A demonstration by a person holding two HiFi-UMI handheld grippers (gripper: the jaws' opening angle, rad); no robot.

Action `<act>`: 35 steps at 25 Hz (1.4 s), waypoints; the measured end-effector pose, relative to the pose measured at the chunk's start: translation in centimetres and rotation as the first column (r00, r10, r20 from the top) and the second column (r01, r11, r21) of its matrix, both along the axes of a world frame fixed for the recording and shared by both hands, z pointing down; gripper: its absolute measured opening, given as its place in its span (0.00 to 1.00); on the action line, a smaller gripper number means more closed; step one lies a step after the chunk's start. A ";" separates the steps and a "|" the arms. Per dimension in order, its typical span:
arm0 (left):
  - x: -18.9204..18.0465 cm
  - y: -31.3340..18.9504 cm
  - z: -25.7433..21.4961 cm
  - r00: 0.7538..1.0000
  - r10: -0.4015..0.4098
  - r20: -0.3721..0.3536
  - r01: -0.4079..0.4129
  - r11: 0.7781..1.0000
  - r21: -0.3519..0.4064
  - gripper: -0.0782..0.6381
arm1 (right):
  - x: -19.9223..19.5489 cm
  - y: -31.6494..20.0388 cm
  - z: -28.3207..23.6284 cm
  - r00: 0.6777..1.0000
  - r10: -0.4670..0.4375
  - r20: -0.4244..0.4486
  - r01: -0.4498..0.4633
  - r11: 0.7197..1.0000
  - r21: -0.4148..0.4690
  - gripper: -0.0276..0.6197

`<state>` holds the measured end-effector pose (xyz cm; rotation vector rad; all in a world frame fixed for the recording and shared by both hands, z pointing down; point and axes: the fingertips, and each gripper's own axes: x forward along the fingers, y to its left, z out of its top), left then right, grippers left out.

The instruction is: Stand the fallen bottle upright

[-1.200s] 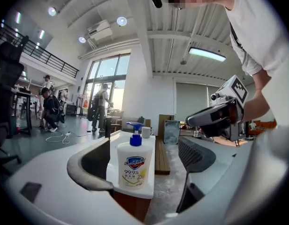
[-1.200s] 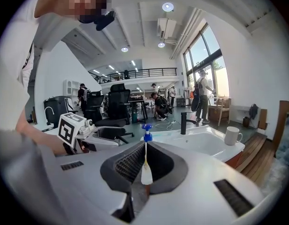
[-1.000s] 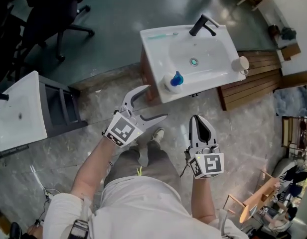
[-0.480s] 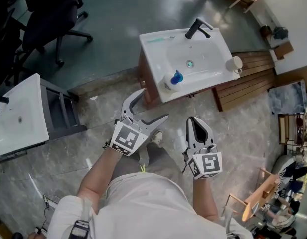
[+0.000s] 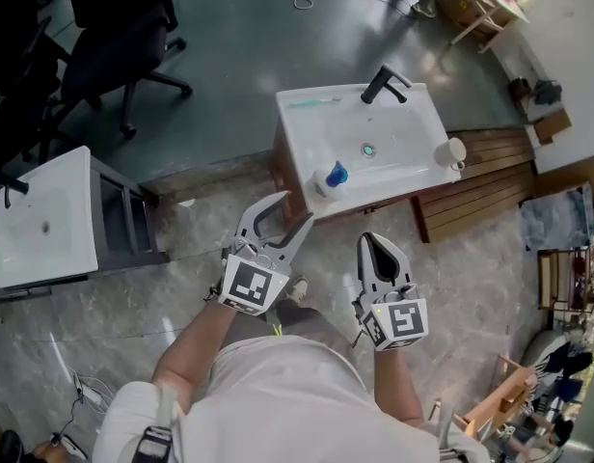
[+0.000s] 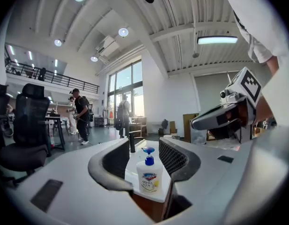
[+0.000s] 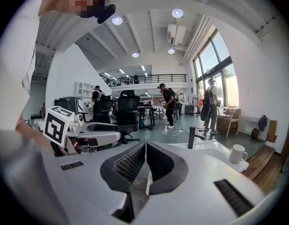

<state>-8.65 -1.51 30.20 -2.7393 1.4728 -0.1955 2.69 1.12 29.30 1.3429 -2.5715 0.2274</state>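
Note:
A white soap bottle with a blue pump (image 5: 331, 178) stands upright on the near left corner of a white sink (image 5: 413, 123). In the left gripper view the bottle (image 6: 149, 176) shows far off through the gap between the jaws, nothing touching it. My left gripper (image 5: 295, 208) hangs short of the sink's cabinet. Its jaws are closing and hold nothing. My right gripper (image 5: 376, 242) floats to the right at about the same height, shut and empty, with its jaws (image 7: 145, 146) pointing toward the sink.
A black faucet (image 5: 384, 83) rises at the sink's far edge, and a white mug (image 5: 452, 151) sits at its right corner. A wooden platform (image 5: 480, 177) lies to the right. A second sink (image 5: 41, 220) stands at left, office chairs (image 5: 114, 27) behind.
The left jaws have narrowed from wide open. Both grippers have risen a little and sit closer to the sink cabinet in the head view.

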 end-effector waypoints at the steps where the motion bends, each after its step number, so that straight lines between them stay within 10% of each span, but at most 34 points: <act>1: 0.0 -0.1 -0.6 1.000 -0.020 0.014 0.020 1.000 0.011 0.38 | 0.2 -0.3 -0.5 1.000 -0.006 0.004 0.006 1.000 0.008 0.10; 6: -0.7 -0.4 -3.8 0.994 -0.109 0.026 0.107 0.991 0.077 0.16 | 0.9 -1.5 -2.8 0.999 -0.032 0.034 0.030 0.998 0.057 0.10; 20: -3.6 3.1 -10.5 0.966 -0.215 0.141 0.173 0.949 0.265 0.13 | 3.3 -2.4 -6.9 0.994 -0.037 0.107 0.020 0.987 0.158 0.10; 25: -5.4 4.2 -12.5 0.944 -0.312 -0.105 0.328 0.921 0.210 0.13 | 3.8 -2.6 -7.7 0.991 -0.046 0.123 0.025 0.985 0.168 0.10; 35: -7.6 4.7 -12.9 0.912 -0.400 -0.089 0.410 0.886 0.216 0.13 | 4.5 -3.7 -9.5 0.991 -0.034 0.132 0.001 0.970 0.241 0.10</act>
